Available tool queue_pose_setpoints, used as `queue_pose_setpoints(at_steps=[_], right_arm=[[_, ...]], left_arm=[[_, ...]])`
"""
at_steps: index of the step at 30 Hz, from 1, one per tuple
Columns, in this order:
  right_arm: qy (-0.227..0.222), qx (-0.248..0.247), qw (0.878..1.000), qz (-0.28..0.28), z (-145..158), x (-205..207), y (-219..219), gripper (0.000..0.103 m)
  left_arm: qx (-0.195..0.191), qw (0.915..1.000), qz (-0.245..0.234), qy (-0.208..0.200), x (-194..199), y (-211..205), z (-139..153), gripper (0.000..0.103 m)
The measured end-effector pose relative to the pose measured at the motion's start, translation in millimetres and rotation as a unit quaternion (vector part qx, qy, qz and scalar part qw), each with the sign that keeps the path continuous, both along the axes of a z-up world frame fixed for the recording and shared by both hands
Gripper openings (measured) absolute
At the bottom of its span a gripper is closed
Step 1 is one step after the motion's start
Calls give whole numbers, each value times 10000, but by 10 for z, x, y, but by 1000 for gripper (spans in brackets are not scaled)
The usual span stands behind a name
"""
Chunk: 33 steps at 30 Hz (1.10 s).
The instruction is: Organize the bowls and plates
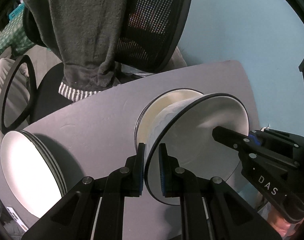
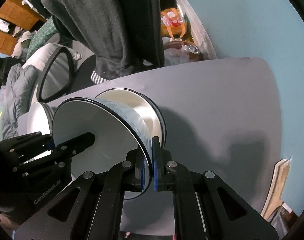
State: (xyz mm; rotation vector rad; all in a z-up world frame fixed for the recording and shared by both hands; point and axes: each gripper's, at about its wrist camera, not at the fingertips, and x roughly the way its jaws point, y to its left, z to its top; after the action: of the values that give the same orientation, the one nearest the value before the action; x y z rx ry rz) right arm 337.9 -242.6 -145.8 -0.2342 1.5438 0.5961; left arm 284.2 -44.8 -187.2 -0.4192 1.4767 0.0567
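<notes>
Here, nearest the left wrist lens, the left gripper (image 1: 152, 168) has its fingers pinching the rim of the bowl (image 1: 194, 140), one pad inside the wall and one outside. The right gripper (image 2: 150, 172) pinches the opposite side of the same rim in the same way. So the bowl hangs between both grippers, neither arm nearer than the other.

The views are rolled sideways. The bowl's mouth faces the cameras and its base points away, toward the stack of bowls (image 2: 150, 108) just behind it on the counter (image 1: 96, 124). Whether base and stack touch cannot be told. Judgement: the coming move runs along the bowl's axis, base first into the stack; the rims should stay parallel to nest.

Farther left sits a stack of plates (image 1: 30, 172). Beyond the counter edge, a chair (image 1: 156, 30) draped with a grey towel (image 1: 82, 34).
</notes>
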Motion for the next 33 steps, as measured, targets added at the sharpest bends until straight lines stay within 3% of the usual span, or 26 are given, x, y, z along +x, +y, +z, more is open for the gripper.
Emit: queue_pose_setpoints(at_steps=[12,14,16,17,19,28,33], right_arm=[[427,148,9984,-346,6,140,-161,7],[410,132,9985,-333,19,133,-162,7],[390,96,9987,-305,33,117,-150,7],[395,96,9988,-287,36,111,-144,11],[332,63,9990,-284,55,110,-140,17],[49,-14,9997,-250,158,68,-142,18],[-481,-75,9987,-153,361,-5,-140,37]], left_arm=[[-224,9993,128,252,56,101,15,15],[-201,9995,113,238,60,96,51,19],[-39,9997,98,221,56,96,88,34],[15,9998,69,198,53,96,102,35],[-23,9999,20,149,44,89,128,35],[89,9999,66,-26,-74,134,272,37],[299,9989,150,-318,-209,204,498,40]])
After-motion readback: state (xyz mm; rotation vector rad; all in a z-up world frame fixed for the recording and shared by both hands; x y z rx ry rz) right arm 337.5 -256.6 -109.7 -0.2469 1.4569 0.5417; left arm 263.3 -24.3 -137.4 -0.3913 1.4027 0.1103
